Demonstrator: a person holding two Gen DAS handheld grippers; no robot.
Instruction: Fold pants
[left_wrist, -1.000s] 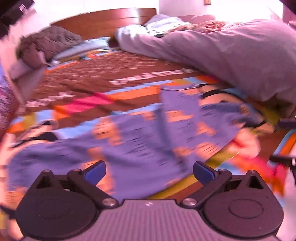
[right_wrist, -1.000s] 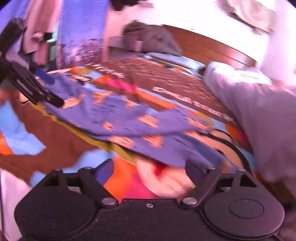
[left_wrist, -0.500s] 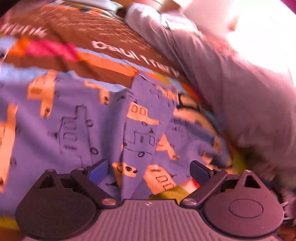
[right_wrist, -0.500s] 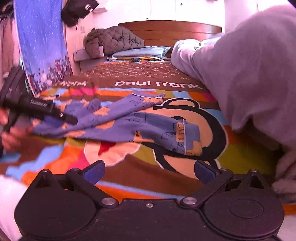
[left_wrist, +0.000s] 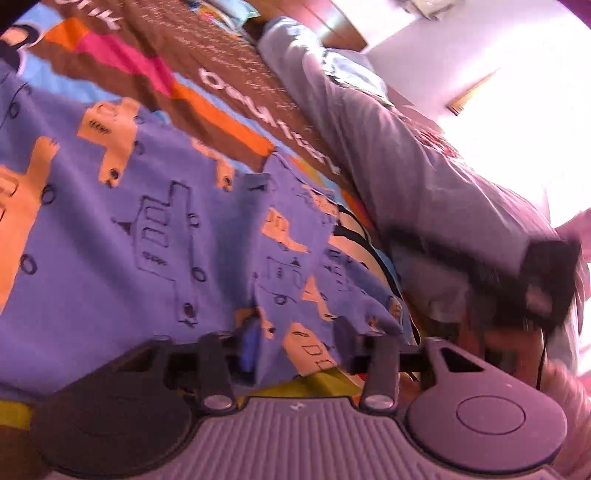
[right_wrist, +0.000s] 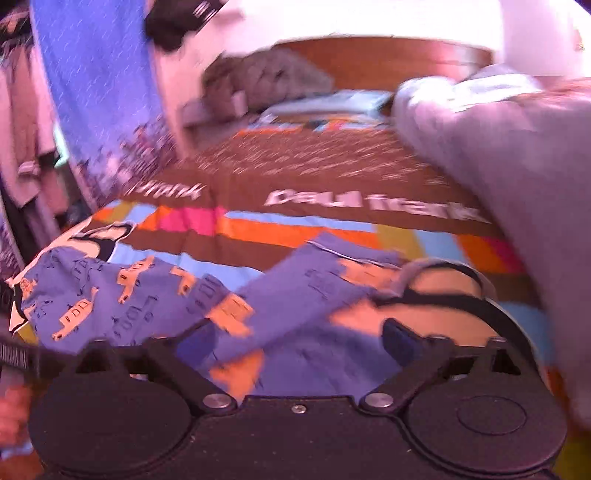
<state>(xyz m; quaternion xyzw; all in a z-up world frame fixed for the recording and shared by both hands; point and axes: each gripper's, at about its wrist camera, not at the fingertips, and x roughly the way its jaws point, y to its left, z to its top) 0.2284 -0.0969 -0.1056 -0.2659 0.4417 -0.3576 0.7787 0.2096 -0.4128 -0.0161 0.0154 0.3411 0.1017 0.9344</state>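
The pants (left_wrist: 155, 229) are blue-purple with orange vehicle prints and lie spread on the colourful bedspread (left_wrist: 207, 107). My left gripper (left_wrist: 295, 345) hovers right over their near edge, its fingers partly closed with pants fabric between them; a grip cannot be confirmed. In the right wrist view the pants (right_wrist: 295, 295) lie just ahead of my right gripper (right_wrist: 299, 341), which is open wide over one leg end. The left gripper's body (right_wrist: 22, 358) shows at the far left edge, by the other end of the pants.
A bunched grey duvet (left_wrist: 424, 177) lies along the right side of the bed, also in the right wrist view (right_wrist: 517, 155). A wooden headboard (right_wrist: 388, 62) and dark cushions (right_wrist: 266, 81) are at the far end. Hanging clothes (right_wrist: 92, 92) stand left of the bed.
Both grippers have moved down and closer to the pants. The left gripper's fingers have narrowed around the fabric edge. The right gripper has come up over the leg end.
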